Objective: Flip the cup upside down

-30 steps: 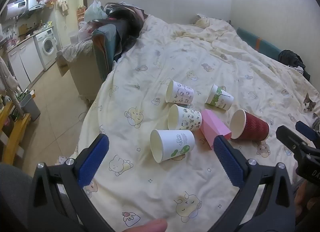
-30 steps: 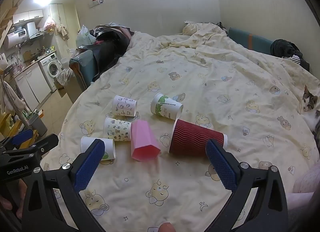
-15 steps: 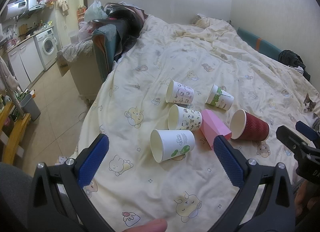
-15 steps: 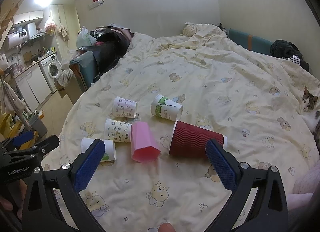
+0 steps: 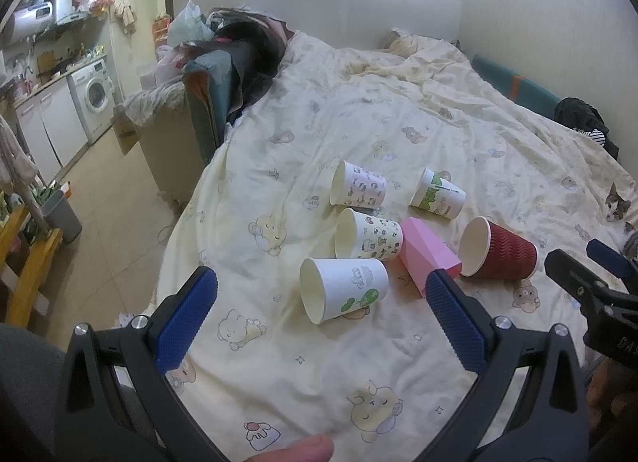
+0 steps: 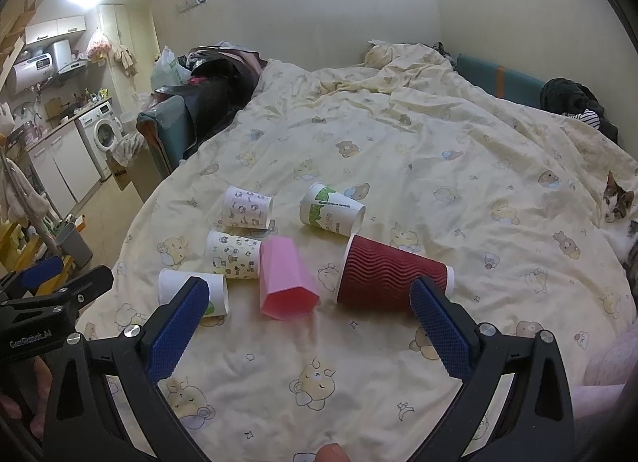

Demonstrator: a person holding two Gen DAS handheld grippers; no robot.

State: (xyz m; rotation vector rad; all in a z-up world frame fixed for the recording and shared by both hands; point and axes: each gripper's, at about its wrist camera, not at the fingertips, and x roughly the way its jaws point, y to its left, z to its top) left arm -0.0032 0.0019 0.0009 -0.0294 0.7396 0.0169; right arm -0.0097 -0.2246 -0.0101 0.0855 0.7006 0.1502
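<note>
Several cups lie on their sides on the bed. In the left wrist view: a white cup with a green print (image 5: 345, 288) nearest, a patterned cup (image 5: 369, 234), a pink faceted cup (image 5: 426, 256), a red ribbed cup (image 5: 496, 248), and two more paper cups (image 5: 359, 189) (image 5: 437, 194) behind. The right wrist view shows the red cup (image 6: 392, 276) and the pink cup (image 6: 285, 278) nearest. My left gripper (image 5: 321, 318) is open and empty, short of the white cup. My right gripper (image 6: 305, 324) is open and empty, short of the pink and red cups.
The cups rest on a cream quilt with cartoon prints (image 5: 398, 135). A cat (image 6: 616, 203) lies at the bed's right edge. The bed's left edge drops to a tiled floor (image 5: 111, 199) with an armchair (image 5: 199, 103) and kitchen units beyond.
</note>
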